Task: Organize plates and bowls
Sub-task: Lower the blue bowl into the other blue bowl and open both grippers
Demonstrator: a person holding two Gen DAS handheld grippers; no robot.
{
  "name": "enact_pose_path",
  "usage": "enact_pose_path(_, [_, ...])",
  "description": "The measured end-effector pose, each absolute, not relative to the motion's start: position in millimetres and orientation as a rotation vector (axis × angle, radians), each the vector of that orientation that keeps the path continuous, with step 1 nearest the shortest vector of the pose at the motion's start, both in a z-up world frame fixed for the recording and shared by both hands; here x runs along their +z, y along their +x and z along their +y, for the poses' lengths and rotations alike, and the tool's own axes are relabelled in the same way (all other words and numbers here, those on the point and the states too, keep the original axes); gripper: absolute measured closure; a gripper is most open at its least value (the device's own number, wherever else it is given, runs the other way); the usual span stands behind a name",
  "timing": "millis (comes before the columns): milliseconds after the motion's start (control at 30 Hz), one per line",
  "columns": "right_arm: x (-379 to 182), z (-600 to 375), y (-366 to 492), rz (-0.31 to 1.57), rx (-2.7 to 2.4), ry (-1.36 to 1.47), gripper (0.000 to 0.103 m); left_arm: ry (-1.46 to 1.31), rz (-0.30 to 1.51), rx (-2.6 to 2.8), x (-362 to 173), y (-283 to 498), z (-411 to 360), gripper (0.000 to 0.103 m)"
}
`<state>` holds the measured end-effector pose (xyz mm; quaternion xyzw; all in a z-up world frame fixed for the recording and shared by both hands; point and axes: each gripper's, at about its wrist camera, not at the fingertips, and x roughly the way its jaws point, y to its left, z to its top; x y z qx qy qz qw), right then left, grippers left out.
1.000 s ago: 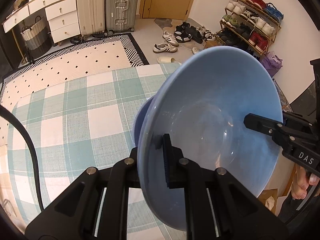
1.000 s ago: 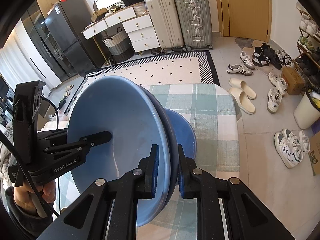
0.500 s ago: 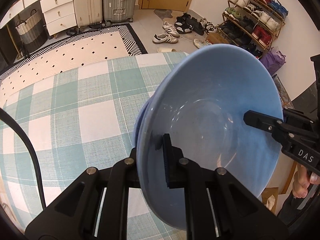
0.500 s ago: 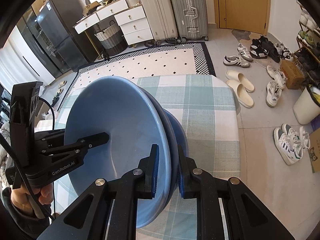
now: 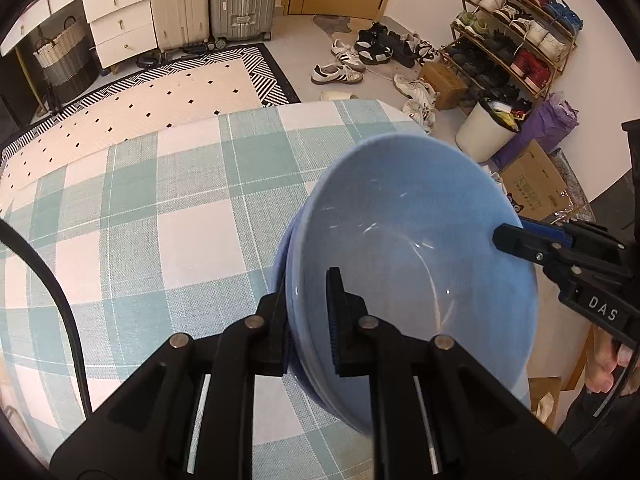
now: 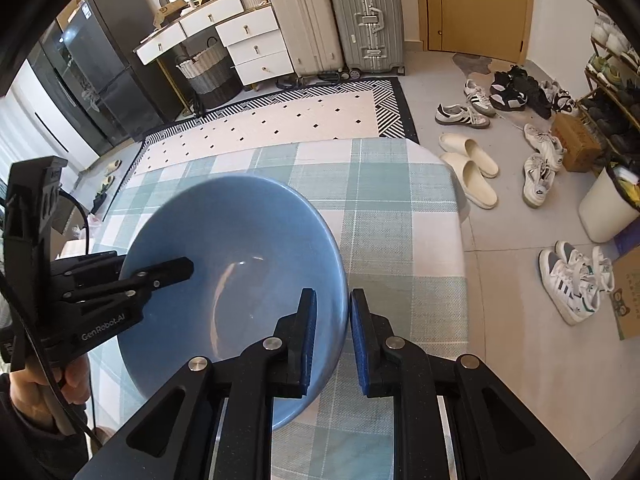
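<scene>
The nested blue bowls (image 5: 400,260) hang tilted between my two grippers, hollow side facing both cameras. At least two rims show, one tucked behind the other. My left gripper (image 5: 306,286) has the near rim between its fingers, one pad inside the hollow and the other behind the outer wall. Its jaws stand narrow and are starting to ease apart. My right gripper (image 6: 333,294) pinches the opposite rim, one blue pad on each side of the wall, also narrow. Under and beyond my fingertips lies the green-and-white checked tablecloth (image 5: 160,220). I cannot tell whether the bowls touch it. Past the table's far edge shoes (image 6: 472,168) lie scattered on the floor.
</scene>
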<state>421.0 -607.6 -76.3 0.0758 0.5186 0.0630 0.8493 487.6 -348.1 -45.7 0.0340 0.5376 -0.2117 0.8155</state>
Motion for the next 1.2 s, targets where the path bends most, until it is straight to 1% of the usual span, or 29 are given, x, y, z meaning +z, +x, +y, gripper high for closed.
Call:
enact_pose_path(67, [-73.4, -607.8, 418.3, 1.085, 0.128, 0.155, 0.085, 0.069, 1.15, -0.453, -44.4, 488.3, -348.8, 0.089])
enact_pose_path(133, [-71.4, -607.7, 416.1, 1.08, 0.13, 0.156, 0.084, 0.06, 1.159, -0.461, -44.6, 488.4, -349.5, 0.081])
enact_pose_path(167, [-70.6, -608.1, 415.1, 1.081, 0.13, 0.158, 0.083, 0.056, 1.161, -0.462, -44.1, 487.8, -348.3, 0.079])
enact_pose_path(267, [-68.8, -609.7, 411.8, 1.079, 0.129, 0.159, 0.083, 0.051, 1.161, -0.461, -43.4, 486.0, -347.4, 0.067])
enact_pose_path(300, [-68.6, -609.8, 410.1, 1.081, 0.128, 0.161, 0.083, 0.045, 1.165, -0.466, -43.0, 485.1, -347.6, 0.06])
enact_pose_path(333, [-68.9, -610.4, 408.8, 1.081, 0.129, 0.163, 0.082, 0.039, 1.168, -0.469, -42.7, 483.3, -344.4, 0.055])
enact_pose_path(367, [-68.6, -610.7, 408.0, 1.081, 0.131, 0.166, 0.08, 0.044, 1.165, -0.465, -41.7, 482.2, -345.0, 0.054])
enact_pose_path(433, [-69.3, -611.1, 405.4, 1.082, 0.133, 0.173, 0.078, 0.055, 1.161, -0.466, -38.1, 478.3, -346.0, 0.043])
enact_pose_path(467, [-69.3, -610.8, 404.6, 1.083, 0.136, 0.176, 0.078, 0.057, 1.153, -0.47, -35.6, 476.5, -346.9, 0.04])
enact_pose_path(533, [-68.9, -610.1, 403.4, 1.085, 0.137, 0.178, 0.078, 0.076, 1.12, -0.441, -26.9, 470.2, -347.7, 0.025])
enact_pose_path(600, [-67.1, -608.5, 402.0, 1.082, 0.141, 0.179, 0.077, 0.099, 1.076, -0.406, -16.6, 465.7, -345.2, 0.025])
enact_pose_path(733, [-61.9, -606.6, 398.1, 1.079, 0.147, 0.182, 0.076, 0.09, 1.083, -0.401, -7.5, 465.7, -337.4, 0.025])
enact_pose_path(767, [-60.0, -606.0, 397.0, 1.076, 0.15, 0.184, 0.069, 0.093, 1.082, -0.394, -5.2, 465.5, -335.0, 0.025])
enact_pose_path(800, [-58.2, -605.8, 395.5, 1.071, 0.153, 0.188, 0.059, 0.091, 1.084, -0.393, -3.6, 465.1, -332.8, 0.025])
enact_pose_path(867, [-53.8, -606.0, 392.3, 1.051, 0.16, 0.195, 0.046, 0.092, 1.084, -0.389, -1.5, 463.3, -328.2, 0.025])
enact_pose_path(933, [-50.4, -605.2, 389.1, 1.044, 0.172, 0.209, 0.042, 0.091, 1.08, -0.387, 1.0, 461.3, -323.8, 0.024])
enact_pose_path(1000, [-47.9, -604.0, 386.6, 1.045, 0.186, 0.226, 0.032, 0.086, 1.076, -0.386, 3.5, 458.8, -319.9, 0.022])
enact_pose_path(1067, [-45.6, -601.3, 383.3, 1.042, 0.183, 0.22, 0.027, 0.088, 1.072, -0.385, 5.9, 456.1, -317.3, 0.02])
enact_pose_path(1100, [-44.9, -600.0, 381.0, 1.041, 0.18, 0.218, 0.022, 0.087, 1.07, -0.385, 6.9, 454.7, -316.1, 0.018])
enact_pose_path(1167, [-43.8, -598.9, 377.1, 1.038, 0.184, 0.225, 0.017, 0.086, 1.067, -0.385, 8.7, 451.5, -313.5, 0.015])
enact_pose_path(1200, [-42.8, -598.2, 375.5, 1.035, 0.185, 0.229, 0.016, 0.084, 1.066, -0.384, 9.8, 449.8, -312.6, 0.011])
